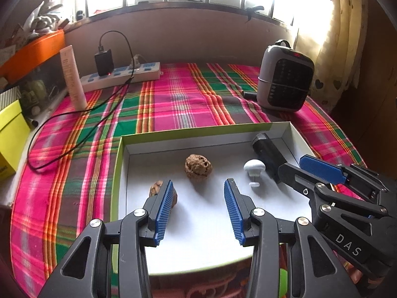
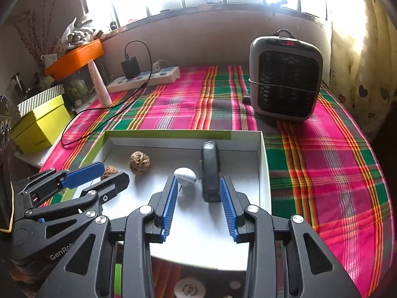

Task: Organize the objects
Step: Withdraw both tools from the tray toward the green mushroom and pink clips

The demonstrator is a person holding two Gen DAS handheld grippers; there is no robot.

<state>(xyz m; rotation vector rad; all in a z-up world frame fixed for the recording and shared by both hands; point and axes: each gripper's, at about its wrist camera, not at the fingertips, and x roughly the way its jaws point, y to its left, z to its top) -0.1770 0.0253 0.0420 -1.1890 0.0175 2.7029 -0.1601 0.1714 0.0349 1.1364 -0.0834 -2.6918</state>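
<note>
A shallow white box with a green rim (image 1: 120,154) (image 2: 263,164) lies on the plaid cloth. In it are a large walnut (image 1: 198,168) (image 2: 139,162), a smaller walnut (image 1: 156,188) (image 2: 109,171), a white mushroom-shaped knob (image 1: 253,170) (image 2: 184,175) and a black rectangular device (image 1: 269,157) (image 2: 210,171). My left gripper (image 1: 198,186) is open and empty above the box, its left finger beside the small walnut. My right gripper (image 2: 198,183) is open and empty, with the knob and the near end of the black device between its fingers.
A grey heater (image 1: 284,77) (image 2: 285,79) stands at the back right. A power strip with charger and cable (image 1: 121,74) (image 2: 144,78), a white tube (image 1: 73,79) (image 2: 99,87) and yellow boxes (image 1: 10,136) (image 2: 39,124) are at the left.
</note>
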